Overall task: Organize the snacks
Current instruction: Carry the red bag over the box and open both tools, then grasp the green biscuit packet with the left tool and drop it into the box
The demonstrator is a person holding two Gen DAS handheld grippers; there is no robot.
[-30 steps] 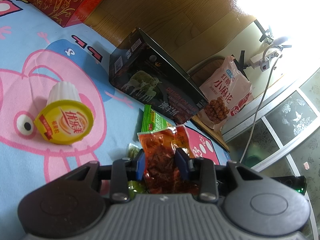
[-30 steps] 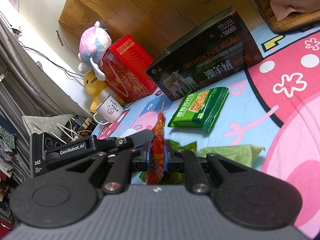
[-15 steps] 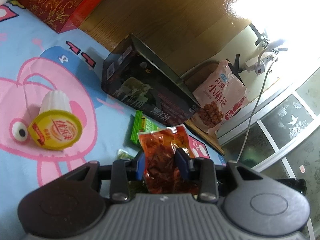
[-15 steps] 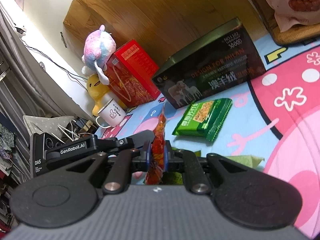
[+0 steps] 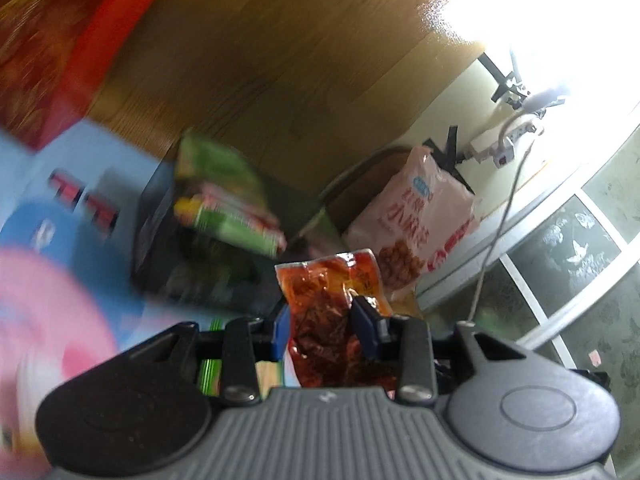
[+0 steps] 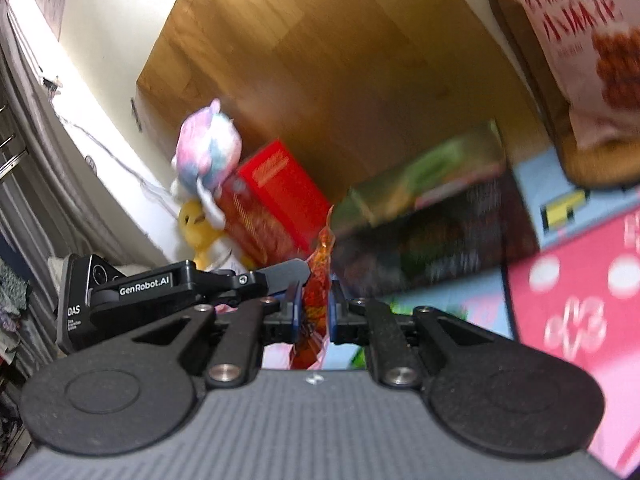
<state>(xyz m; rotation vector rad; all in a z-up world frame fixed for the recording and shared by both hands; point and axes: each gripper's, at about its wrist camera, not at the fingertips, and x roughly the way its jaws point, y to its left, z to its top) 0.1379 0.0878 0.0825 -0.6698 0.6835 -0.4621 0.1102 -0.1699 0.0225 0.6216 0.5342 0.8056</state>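
A red-orange snack packet (image 5: 328, 280) stands upright between the blue pads of my left gripper (image 5: 322, 320), which is shut on it. In the right wrist view the same packet (image 6: 318, 272) shows edge-on, and my right gripper (image 6: 316, 308) is shut on it too. The left gripper (image 6: 288, 270) reaches in from the left side of that view and meets the packet. Beyond lies a dark open-topped box (image 5: 192, 272) with green packets (image 5: 224, 196) inside it, blurred; it also shows as the dark box (image 6: 440, 240) in the right wrist view.
A pink bag of fried snacks (image 5: 424, 220) leans at the back on a wooden tray (image 6: 592, 168). A red box (image 6: 272, 200) and plush toys (image 6: 208, 148) stand at the far left. The pink-and-blue cartoon mat (image 6: 580, 300) lies below.
Both grippers have risen with the packet held between them. The yellow-lidded cup has dropped out of view, and the open top of the dark box now shows.
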